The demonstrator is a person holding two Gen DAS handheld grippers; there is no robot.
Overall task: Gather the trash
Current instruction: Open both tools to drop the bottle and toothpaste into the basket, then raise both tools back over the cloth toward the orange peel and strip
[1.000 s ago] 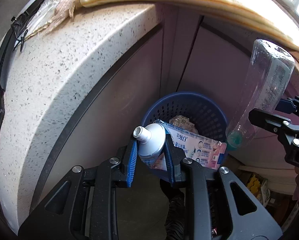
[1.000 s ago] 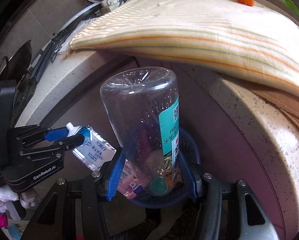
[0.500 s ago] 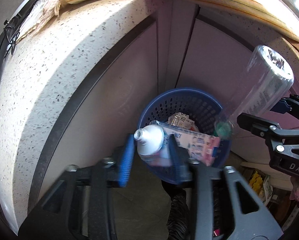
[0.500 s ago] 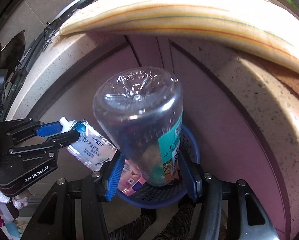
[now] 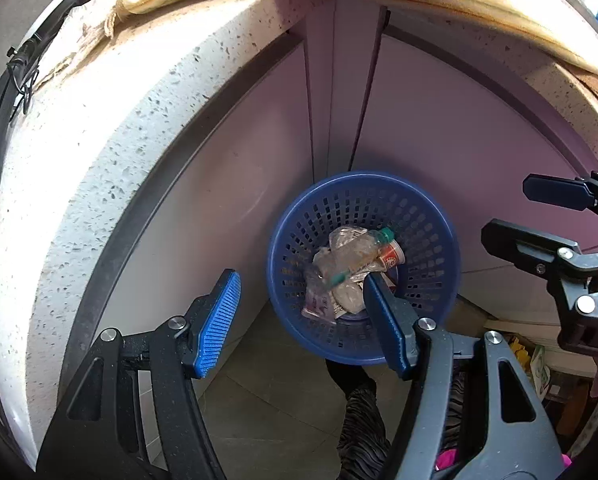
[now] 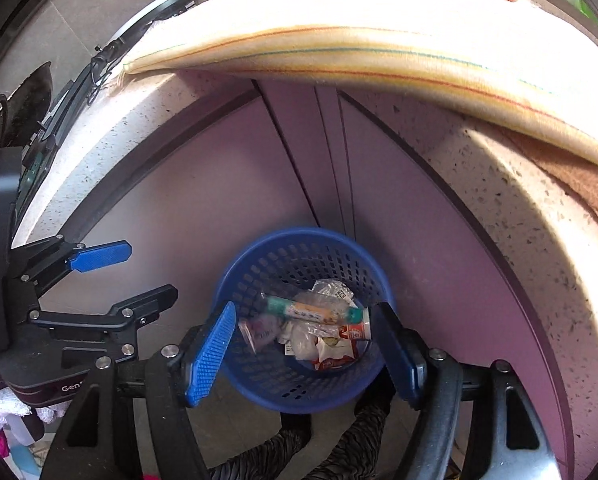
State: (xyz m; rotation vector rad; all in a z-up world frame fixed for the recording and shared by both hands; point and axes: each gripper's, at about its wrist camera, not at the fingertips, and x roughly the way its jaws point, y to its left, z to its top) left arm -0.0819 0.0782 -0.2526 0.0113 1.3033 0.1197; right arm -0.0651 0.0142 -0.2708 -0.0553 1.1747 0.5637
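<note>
**Both tongs wide above the blue basket**

The blue basket (image 5: 451, 240) stands on the floor in the corner under the speckled bench (image 5: 99, 168), against the purple cabinet doors (image 5: 439, 112). Inside the basket lies the trash: a clear plastic bottle (image 5: 353, 258) with a green cap, a toothpaste tube (image 6: 261, 330) and crumpled wrappers (image 6: 331, 350).

The left tongs (image 5: 301, 320) are spread wide and hold nothing; they hover above the near-left rim of the basket. The right tongs (image 6: 303, 354) are also wide and empty, with the basket seen between their two fingers.

Left of the basket there is bare floor (image 5: 267, 392). Above it the bench edge overhangs, covered by a striped cloth (image 6: 339, 52).
</note>
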